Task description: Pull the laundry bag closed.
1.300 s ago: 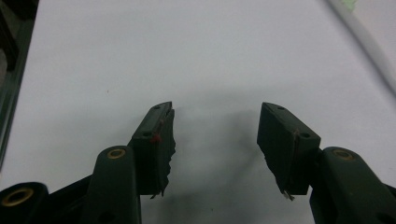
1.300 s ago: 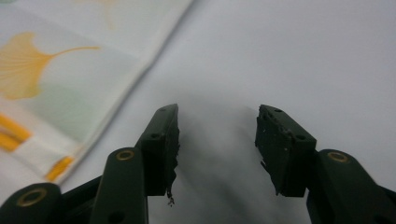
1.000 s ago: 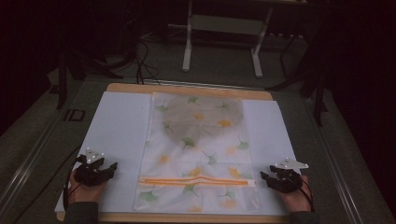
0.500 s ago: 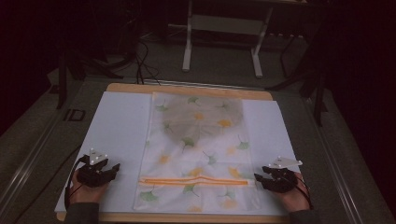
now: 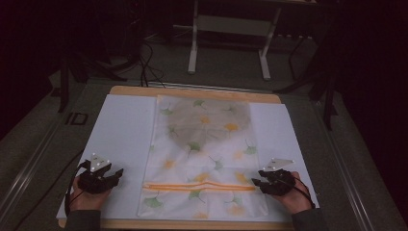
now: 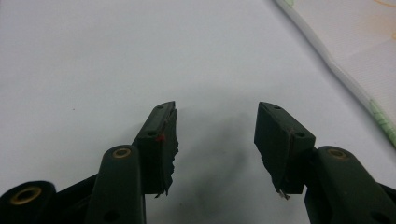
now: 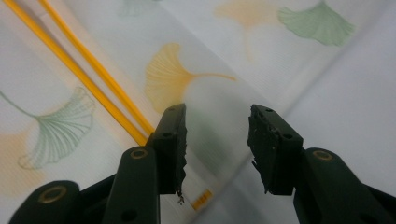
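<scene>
at the near right edge of the flat leaf-print bag [image 5: 204, 159] on the white mat [image 5: 120, 134], the right gripper [image 7: 217, 140] has its jaws apart, just been narrowing, nothing pinched — best bite beside the orange zipper [image 7: 84, 79] squarely — left gripper [image 6: 215, 140] gapes, empty.

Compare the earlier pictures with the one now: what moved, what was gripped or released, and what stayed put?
The right gripper has moved inward to the right edge of the bag, near the end of its orange zip. Its jaws have just been closing a little but stand open over the bag, gripping nothing. The left gripper stayed open on the white sheet; the bag has not shifted.
</scene>
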### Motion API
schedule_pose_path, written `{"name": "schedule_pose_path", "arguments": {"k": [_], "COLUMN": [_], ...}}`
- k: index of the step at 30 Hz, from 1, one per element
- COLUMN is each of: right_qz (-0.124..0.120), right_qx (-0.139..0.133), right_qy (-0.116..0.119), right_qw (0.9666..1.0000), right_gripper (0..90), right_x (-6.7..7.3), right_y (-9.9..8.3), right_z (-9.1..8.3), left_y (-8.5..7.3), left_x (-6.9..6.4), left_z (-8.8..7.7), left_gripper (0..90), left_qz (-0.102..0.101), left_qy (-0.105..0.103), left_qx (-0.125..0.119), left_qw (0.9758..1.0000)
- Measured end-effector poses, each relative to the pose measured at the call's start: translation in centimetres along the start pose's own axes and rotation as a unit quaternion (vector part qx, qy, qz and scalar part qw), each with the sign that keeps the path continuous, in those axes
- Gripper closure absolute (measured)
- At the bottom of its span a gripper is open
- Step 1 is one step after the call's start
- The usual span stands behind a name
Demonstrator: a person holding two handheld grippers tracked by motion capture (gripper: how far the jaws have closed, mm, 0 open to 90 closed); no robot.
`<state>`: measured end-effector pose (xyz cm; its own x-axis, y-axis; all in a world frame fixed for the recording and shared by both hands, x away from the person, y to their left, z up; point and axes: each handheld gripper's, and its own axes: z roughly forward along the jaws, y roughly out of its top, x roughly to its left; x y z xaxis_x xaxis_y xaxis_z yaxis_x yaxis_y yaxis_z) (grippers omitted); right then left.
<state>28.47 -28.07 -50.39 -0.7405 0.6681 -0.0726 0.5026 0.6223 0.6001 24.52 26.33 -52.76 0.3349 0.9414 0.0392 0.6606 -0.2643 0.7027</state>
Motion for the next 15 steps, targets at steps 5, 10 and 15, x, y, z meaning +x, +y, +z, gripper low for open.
{"name": "schedule_pose_path", "arguments": {"k": [5, 10, 15], "right_qz": [-0.015, -0.033, -0.048], "right_qx": [0.008, 0.014, 0.018], "right_qy": [0.007, 0.021, 0.027], "right_qw": [0.9998, 0.9991, 0.9983], "right_gripper": [56.4, 56.4, 56.4], "right_x": [0.6, 1.6, 2.2], "right_y": [1.0, 2.4, 3.5], "right_z": [0.5, 1.0, 1.4], "left_y": [0.1, 0.1, 0.1], "left_x": [-0.1, -0.2, -0.2], "left_z": [0.0, -0.2, -0.3], "left_gripper": [49.4, 50.9, 51.5], "left_qz": [0.007, 0.013, 0.012], "left_qy": [-0.003, -0.013, -0.014], "left_qx": [0.002, 0.0, -0.002], "left_qw": [1.0, 0.9998, 0.9998]}}
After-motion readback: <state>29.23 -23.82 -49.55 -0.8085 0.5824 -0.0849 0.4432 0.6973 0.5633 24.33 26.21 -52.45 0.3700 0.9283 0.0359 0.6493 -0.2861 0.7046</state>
